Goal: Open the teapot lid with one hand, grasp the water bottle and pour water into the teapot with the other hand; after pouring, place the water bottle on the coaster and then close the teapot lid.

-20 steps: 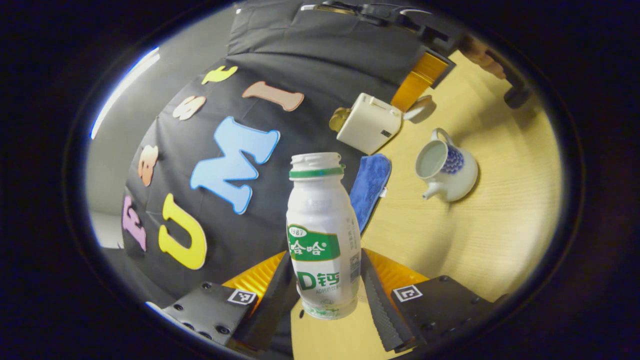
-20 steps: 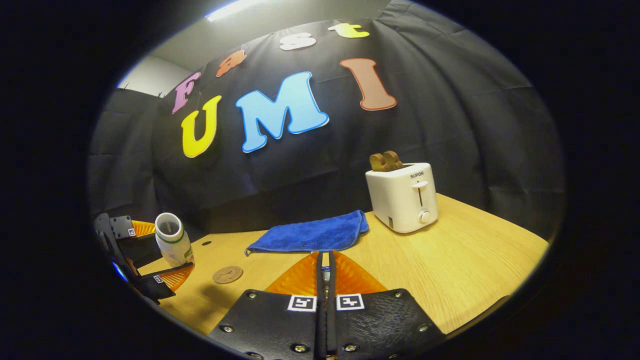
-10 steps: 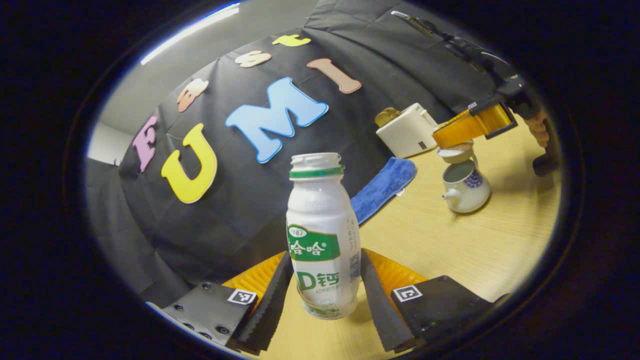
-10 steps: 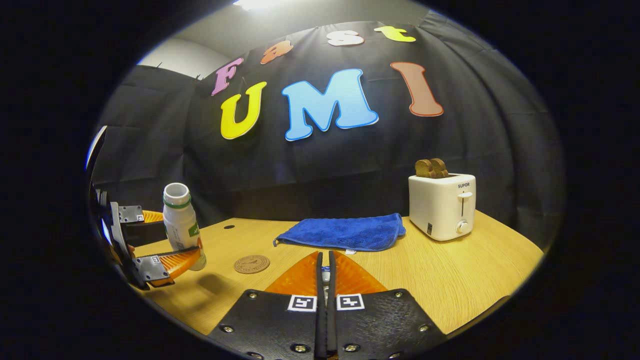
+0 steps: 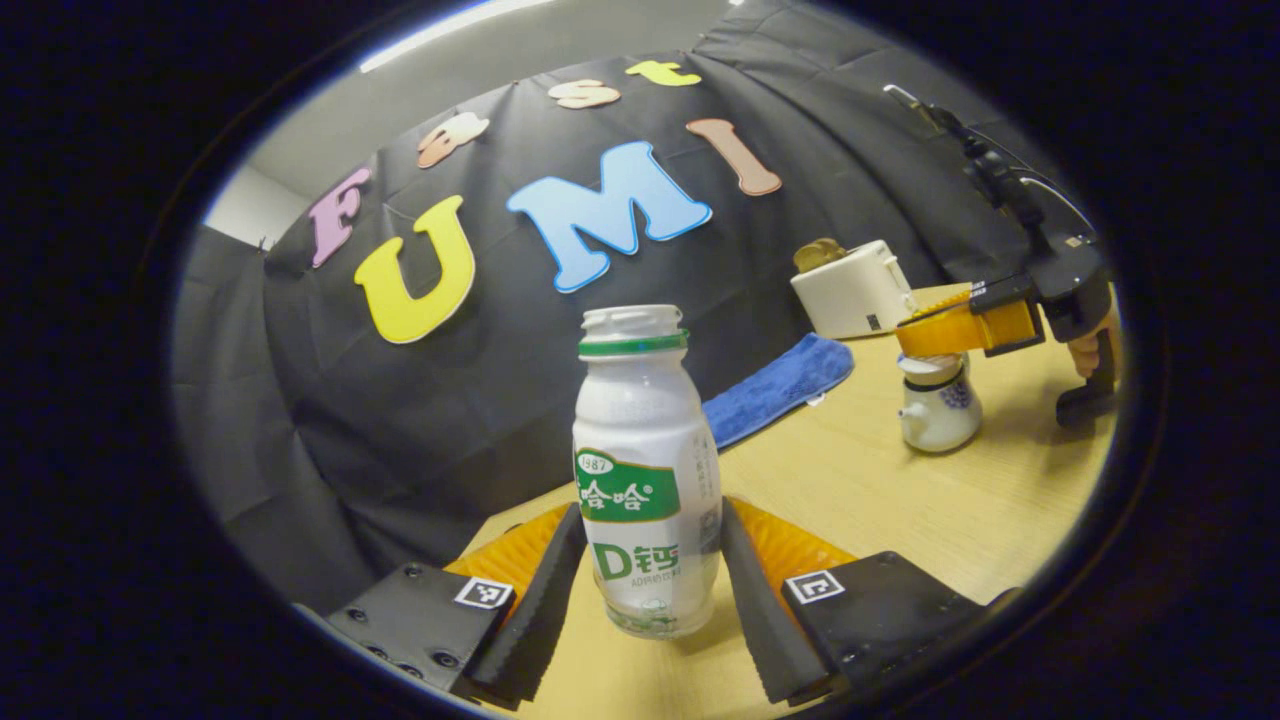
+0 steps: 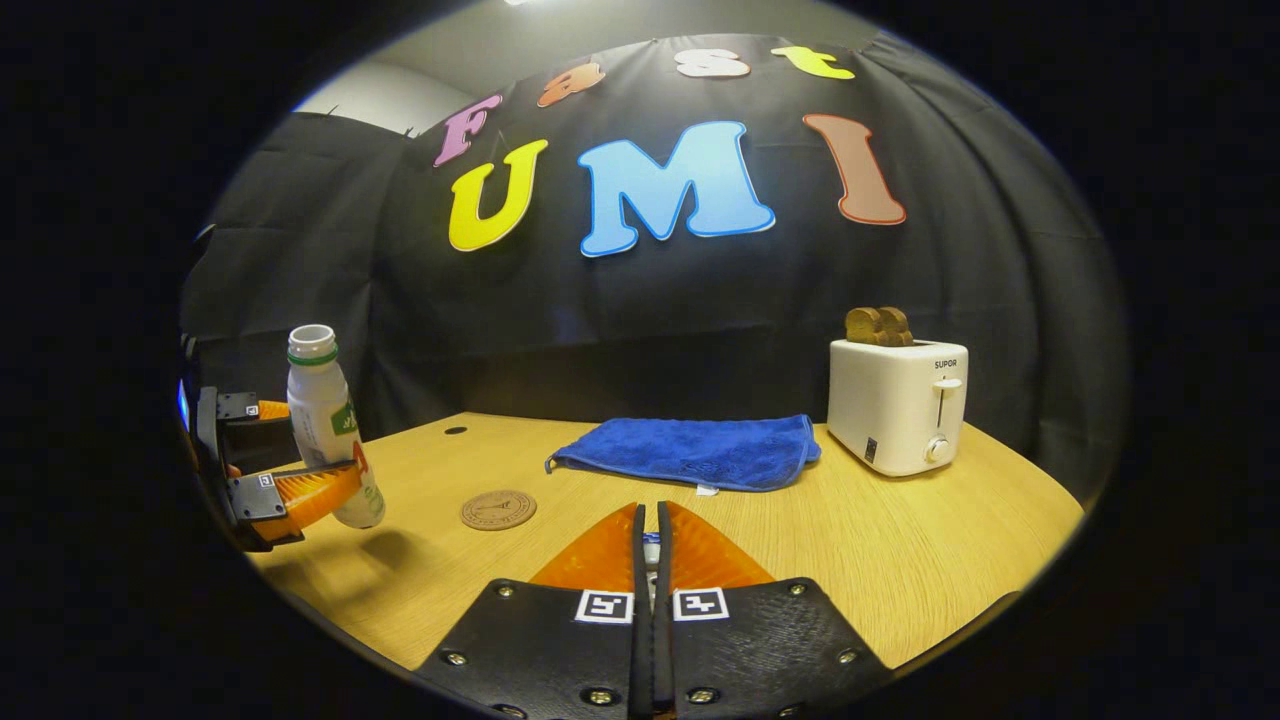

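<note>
- The left gripper (image 5: 648, 585) grips a white water bottle (image 5: 645, 470) low on its body, a finger pressed to each side; the bottle is uncapped and stands upright in the left gripper view.
- In the right gripper view the same bottle (image 6: 333, 440) leans slightly and appears lifted off the wooden surface (image 6: 900, 540), a shadow lying under it, with the left gripper (image 6: 300, 470) clamped around its lower half.
- A round brown coaster (image 6: 498, 509) lies bare on the surface just beside the bottle, between it and a folded blue cloth (image 6: 690, 452).
- The right gripper (image 6: 650, 545) has its jaws drawn nearly together with only a thin slit between them; a small pale thing sits in that slit, too hidden to name.
- From the left gripper view, the right gripper (image 5: 935, 335) hangs directly over a white teapot with blue pattern (image 5: 938, 412), a hand (image 5: 1088, 350) holding its handle.
- The teapot lid (image 5: 928, 366) sits at the pot's mouth right under those fingers; whether it is seated or just above the rim cannot be told.
- A white toaster (image 6: 897, 402) with two brown slices (image 6: 878, 325) poking from its top stands at the back right, near the cloth.
</note>
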Demonstrator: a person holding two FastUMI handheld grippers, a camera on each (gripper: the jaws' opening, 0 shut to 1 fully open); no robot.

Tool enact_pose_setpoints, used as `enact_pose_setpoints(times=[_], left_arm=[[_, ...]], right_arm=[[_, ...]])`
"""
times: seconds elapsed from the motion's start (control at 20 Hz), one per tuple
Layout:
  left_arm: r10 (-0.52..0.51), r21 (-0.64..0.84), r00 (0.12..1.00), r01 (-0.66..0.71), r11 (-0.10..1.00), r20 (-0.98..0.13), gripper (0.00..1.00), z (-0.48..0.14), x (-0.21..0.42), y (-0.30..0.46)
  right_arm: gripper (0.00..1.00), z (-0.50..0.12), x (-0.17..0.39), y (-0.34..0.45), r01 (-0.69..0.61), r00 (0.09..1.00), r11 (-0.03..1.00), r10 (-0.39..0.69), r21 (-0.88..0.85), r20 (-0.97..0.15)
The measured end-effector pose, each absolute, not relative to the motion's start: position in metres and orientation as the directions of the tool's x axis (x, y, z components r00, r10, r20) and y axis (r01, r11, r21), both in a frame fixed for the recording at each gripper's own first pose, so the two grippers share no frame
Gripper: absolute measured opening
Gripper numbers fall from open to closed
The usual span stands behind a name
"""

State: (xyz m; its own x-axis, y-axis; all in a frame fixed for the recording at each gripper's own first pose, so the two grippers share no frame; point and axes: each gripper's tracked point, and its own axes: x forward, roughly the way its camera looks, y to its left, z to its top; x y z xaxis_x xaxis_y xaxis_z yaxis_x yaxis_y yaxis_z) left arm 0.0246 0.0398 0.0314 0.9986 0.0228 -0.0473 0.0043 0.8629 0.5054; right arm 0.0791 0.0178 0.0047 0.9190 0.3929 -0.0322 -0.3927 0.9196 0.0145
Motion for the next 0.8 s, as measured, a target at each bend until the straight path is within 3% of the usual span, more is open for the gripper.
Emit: enact_pose_setpoints(times=[0.15, 0.2, 0.3, 0.4, 0.55, 0.65, 0.8], left_arm=[[0.027, 0.478, 0.999, -0.004, 0.878, -0.042, 0.84, 0.032, 0.023, 0.049], [0.029, 0.471, 0.999, -0.007, 0.882, -0.041, 0.77, 0.033, 0.024, 0.05], [0.038, 0.46, 0.999, -0.016, 0.888, -0.038, 0.9, 0.036, 0.023, 0.055], [0.048, 0.451, 0.998, -0.028, 0.892, -0.032, 0.77, 0.037, 0.022, 0.059], [0.06, 0.425, 0.998, -0.045, 0.904, -0.023, 0.77, 0.041, 0.022, 0.063], [0.063, 0.399, 0.998, -0.049, 0.915, -0.021, 0.77, 0.043, 0.024, 0.065], [0.074, 0.377, 0.997, -0.061, 0.924, -0.019, 0.77, 0.047, 0.026, 0.07]], right_arm=[[0.0, 0.0, 0.079, 0.019, -0.396, 0.917, 0.918, 0.397, 0.018, -0.05], [0.0, -0.002, 0.079, 0.019, -0.396, 0.916, 0.918, 0.397, 0.016, -0.055], [0.0, -0.005, 0.08, 0.02, -0.394, 0.917, 0.919, 0.393, 0.007, -0.066], [0.0, -0.01, 0.08, 0.021, -0.392, 0.917, 0.92, 0.391, 0.007, -0.083], [0.01, -0.009, 0.079, 0.021, -0.391, 0.917, 0.92, 0.39, 0.011, -0.079], [0.03, -0.01, 0.079, 0.022, -0.392, 0.917, 0.92, 0.391, 0.005, -0.078], [0.16, -0.008, 0.075, 0.02, -0.39, 0.919, 0.921, 0.388, -0.016, -0.075]])
